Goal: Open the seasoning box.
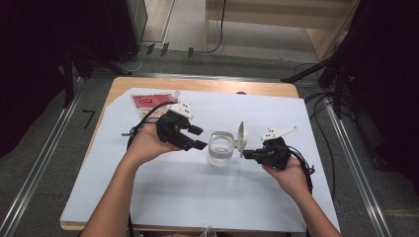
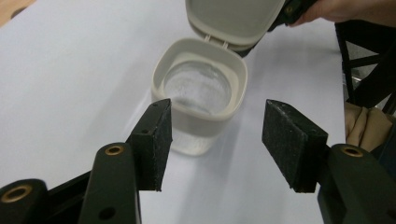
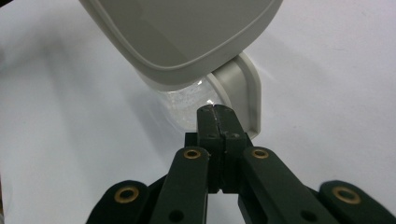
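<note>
Gaping black jaws before glassy square jar [image 2: 198, 105]

Counts: 2 handheld grippers, left gripper [image 1: 195, 138] and right gripper [image 1: 248, 154]. 1 clear container [image 1: 220, 149] with 1 hinged lid [image 1: 242, 137] (lid flipped up). 1 red-and-white packet [image 1: 146, 102]. 1 white sheet [image 1: 188, 192] on 1 wooden table [image 1: 207, 86].
</note>
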Tool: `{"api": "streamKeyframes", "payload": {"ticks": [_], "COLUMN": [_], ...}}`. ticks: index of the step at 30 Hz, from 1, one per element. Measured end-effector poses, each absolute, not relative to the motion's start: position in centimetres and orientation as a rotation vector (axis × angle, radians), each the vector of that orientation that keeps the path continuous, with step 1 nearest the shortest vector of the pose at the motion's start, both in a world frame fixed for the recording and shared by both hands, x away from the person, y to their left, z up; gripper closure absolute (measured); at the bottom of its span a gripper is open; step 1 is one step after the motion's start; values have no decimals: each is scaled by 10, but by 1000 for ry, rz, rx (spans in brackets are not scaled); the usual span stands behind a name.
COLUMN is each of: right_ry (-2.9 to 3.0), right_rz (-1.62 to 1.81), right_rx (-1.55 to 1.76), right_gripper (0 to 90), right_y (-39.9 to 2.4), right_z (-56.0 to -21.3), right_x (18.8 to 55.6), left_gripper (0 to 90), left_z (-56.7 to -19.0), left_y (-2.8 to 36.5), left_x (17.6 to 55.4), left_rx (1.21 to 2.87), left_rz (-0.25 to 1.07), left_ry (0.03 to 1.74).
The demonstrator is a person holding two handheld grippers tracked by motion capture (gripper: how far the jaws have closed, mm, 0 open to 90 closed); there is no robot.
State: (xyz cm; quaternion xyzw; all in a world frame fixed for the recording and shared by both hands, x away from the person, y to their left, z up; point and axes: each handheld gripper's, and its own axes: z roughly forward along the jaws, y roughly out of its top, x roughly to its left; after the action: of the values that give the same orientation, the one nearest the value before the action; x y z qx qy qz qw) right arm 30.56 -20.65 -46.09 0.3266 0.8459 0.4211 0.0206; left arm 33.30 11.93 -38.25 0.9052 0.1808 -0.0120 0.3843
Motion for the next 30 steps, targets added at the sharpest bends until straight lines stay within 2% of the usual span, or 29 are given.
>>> {"api": "streamKeyframes", "payload": {"ticks": [16,22,30], "right_ry": [2571,2543,2529], "right_rz": [1309,1323,1379], "right_rx": [1068,1034,1041], "right_gripper": [898,727,643], "right_y": [-216,-219,-226], "right_z": [-465,-462,-460], "right_x": [327,322,317], "left_gripper": [445,433,441], "left_z": [-387,-382,-380], "left_y": [188,211,233], "left_x": [332,332,334], "left_rx": [2248,2212,2207], "left_rz": [66,74,99], "left_ry": [675,731,786]}}
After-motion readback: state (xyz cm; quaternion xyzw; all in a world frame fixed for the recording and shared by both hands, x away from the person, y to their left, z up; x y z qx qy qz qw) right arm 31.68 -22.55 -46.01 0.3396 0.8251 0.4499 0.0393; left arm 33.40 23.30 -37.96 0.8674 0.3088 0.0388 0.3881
